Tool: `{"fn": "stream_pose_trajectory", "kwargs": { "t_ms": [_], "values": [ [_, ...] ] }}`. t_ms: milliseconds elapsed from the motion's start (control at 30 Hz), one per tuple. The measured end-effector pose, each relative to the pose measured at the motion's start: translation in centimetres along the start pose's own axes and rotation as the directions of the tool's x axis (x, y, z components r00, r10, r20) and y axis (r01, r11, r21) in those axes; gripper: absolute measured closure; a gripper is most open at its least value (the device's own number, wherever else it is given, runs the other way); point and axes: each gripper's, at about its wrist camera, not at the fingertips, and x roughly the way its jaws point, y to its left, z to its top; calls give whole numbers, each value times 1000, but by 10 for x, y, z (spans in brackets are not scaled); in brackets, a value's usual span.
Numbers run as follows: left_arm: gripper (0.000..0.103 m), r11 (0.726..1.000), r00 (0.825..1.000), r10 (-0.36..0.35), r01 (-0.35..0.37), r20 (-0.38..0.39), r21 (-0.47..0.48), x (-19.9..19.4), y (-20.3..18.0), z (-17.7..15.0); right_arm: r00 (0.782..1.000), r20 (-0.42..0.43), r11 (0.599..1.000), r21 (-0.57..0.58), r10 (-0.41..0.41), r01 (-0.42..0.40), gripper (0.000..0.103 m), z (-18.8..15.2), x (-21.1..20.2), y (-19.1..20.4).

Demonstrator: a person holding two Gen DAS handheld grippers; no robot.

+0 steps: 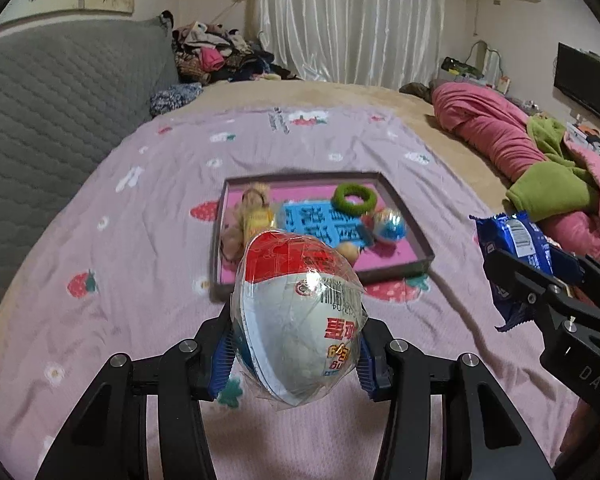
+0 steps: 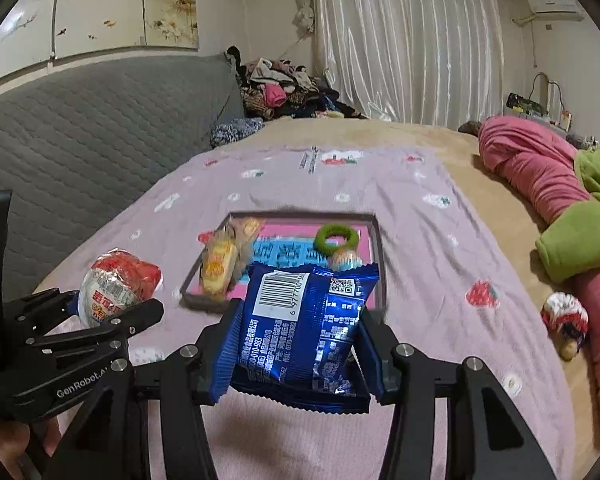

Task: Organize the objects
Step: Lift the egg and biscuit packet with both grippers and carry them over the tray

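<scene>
My left gripper is shut on a red and white wrapped egg-shaped snack and holds it above the bed, short of the tray; the snack also shows in the right wrist view. My right gripper is shut on a blue snack packet, also seen in the left wrist view. Ahead lies a shallow dark-rimmed tray with a pink floor. It holds a green ring, a blue mould, a small plush toy and a coloured ball.
The tray rests on a lilac strawberry-print sheet over the bed. A grey quilted headboard stands at the left. Pink and green bedding is heaped at the right, with a small knitted toy beside it. Clothes are piled at the back.
</scene>
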Motion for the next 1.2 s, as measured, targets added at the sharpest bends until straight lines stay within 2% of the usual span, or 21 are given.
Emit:
{"fn": "stream_pose_trajectory", "kwargs": {
  "t_ms": [200, 367, 667, 933, 1067, 1200],
  "values": [
    [52, 1000, 1000, 3, -3, 22, 3, 8, -2, 36, 999, 42, 1000, -19, -12, 13, 51, 40, 5, -7],
    [52, 1000, 999, 2, -2, 37, -4, 31, -4, 69, 998, 60, 999, -27, -17, 18, 51, 70, 23, -15],
    [52, 999, 999, -20, 22, 46, -44, 92, -5, 105, 997, 82, 1000, -18, 4, -2, 51, 94, 71, -30],
    [52, 997, 999, -32, 32, 1, -67, 155, -6, 96, 997, 67, 999, -8, 32, -31, 51, 89, 121, -31],
    [52, 999, 1000, -17, 17, -22, -34, 177, -11, 80, 998, 40, 999, -18, 38, -37, 51, 81, 154, -25],
    [52, 1000, 999, -31, 31, -35, 0, 191, -19, 69, 999, 15, 999, -21, 42, -41, 51, 74, 180, -22]
  ]
}}
